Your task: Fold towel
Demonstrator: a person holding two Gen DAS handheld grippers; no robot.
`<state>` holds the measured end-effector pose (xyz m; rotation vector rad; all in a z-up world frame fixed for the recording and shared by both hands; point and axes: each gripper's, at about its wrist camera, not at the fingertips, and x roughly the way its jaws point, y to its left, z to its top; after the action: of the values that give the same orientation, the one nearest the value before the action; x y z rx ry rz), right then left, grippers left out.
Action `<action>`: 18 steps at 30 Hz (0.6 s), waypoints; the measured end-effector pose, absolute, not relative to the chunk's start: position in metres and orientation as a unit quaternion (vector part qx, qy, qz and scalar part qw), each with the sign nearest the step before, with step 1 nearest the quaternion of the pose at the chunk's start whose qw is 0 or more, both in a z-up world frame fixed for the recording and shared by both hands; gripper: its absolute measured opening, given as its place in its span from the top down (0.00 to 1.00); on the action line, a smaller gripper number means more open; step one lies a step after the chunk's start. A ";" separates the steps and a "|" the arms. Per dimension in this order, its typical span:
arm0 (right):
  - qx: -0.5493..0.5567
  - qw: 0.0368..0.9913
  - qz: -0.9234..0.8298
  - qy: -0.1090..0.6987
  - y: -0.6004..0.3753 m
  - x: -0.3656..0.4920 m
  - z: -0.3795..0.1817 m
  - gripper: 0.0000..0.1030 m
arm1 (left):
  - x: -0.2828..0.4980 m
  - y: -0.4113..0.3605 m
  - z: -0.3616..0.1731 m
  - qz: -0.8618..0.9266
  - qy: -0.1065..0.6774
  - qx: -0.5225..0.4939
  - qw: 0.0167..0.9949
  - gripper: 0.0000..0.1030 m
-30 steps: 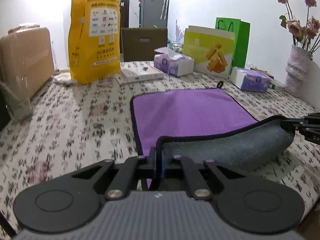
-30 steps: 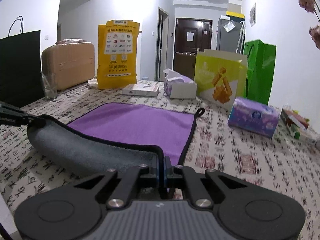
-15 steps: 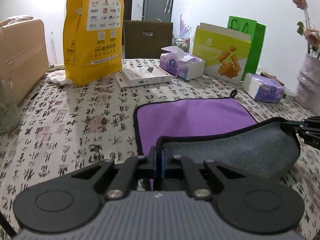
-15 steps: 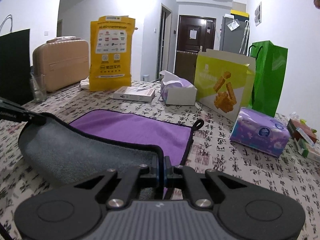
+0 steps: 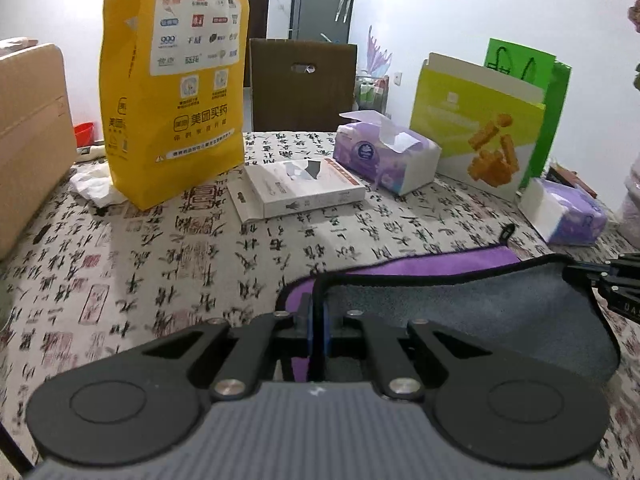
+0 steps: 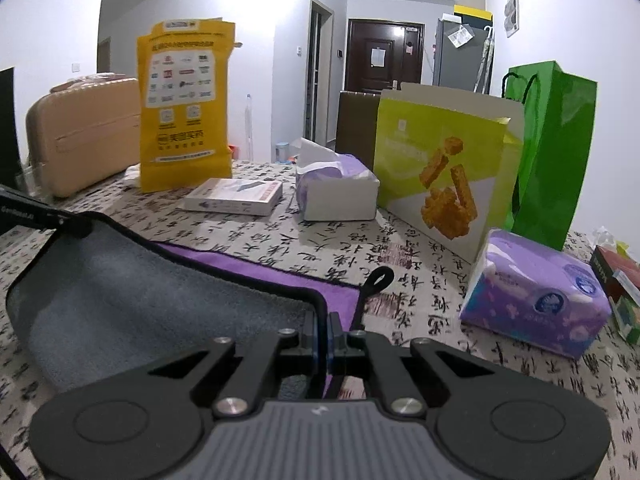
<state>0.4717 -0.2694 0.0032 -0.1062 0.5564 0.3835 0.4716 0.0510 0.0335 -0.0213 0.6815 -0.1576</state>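
A towel, purple on top and grey beneath with black trim, lies on the patterned tablecloth. Its near edge is lifted and carried over the purple part, grey underside [image 5: 460, 312] up; it also shows in the right wrist view [image 6: 132, 300]. My left gripper [image 5: 318, 320] is shut on the towel's left near corner. My right gripper [image 6: 322, 334] is shut on the right near corner. Only a narrow purple strip [image 5: 420, 260] [image 6: 256, 266] shows beyond the fold. The towel's hanging loop [image 6: 378, 278] lies at the far right corner.
Beyond the towel stand a yellow bag [image 5: 176, 80], a flat white box [image 5: 296, 190], an open tissue pack [image 5: 384, 156], a lime-green snack box [image 6: 444, 168], a green bag [image 6: 548, 152] and a purple tissue pack [image 6: 536, 300]. A beige suitcase [image 6: 84, 140] is at far left.
Both grippers have carried the lifted towel edge forward toward the far edge. Much less purple shows now, and the objects at the back look closer.
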 end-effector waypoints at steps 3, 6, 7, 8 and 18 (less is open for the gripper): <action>-0.052 0.941 0.188 0.278 -0.268 0.490 0.000 0.96 | 0.490 0.054 0.029 -0.074 0.338 -0.009 0.938 0.95; -0.046 0.940 0.185 0.283 -0.268 0.509 -0.006 0.96 | 0.508 0.056 0.025 -0.073 0.343 -0.012 0.937 0.95; -0.046 0.940 0.182 0.285 -0.268 0.515 -0.009 0.96 | 0.513 0.057 0.023 -0.072 0.345 -0.013 0.936 0.95; -0.046 0.940 0.181 0.286 -0.267 0.520 -0.012 0.96 | 0.518 0.057 0.021 -0.072 0.347 -0.012 0.935 0.95; -0.036 0.934 0.164 0.314 -0.266 0.548 -0.032 0.83 | 0.537 0.064 -0.004 -0.039 0.371 -0.012 0.928 0.78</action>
<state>0.5483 -0.2665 -0.0318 -0.0744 0.6425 0.3349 0.5375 0.0638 -0.0041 -0.0238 0.7612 -0.0809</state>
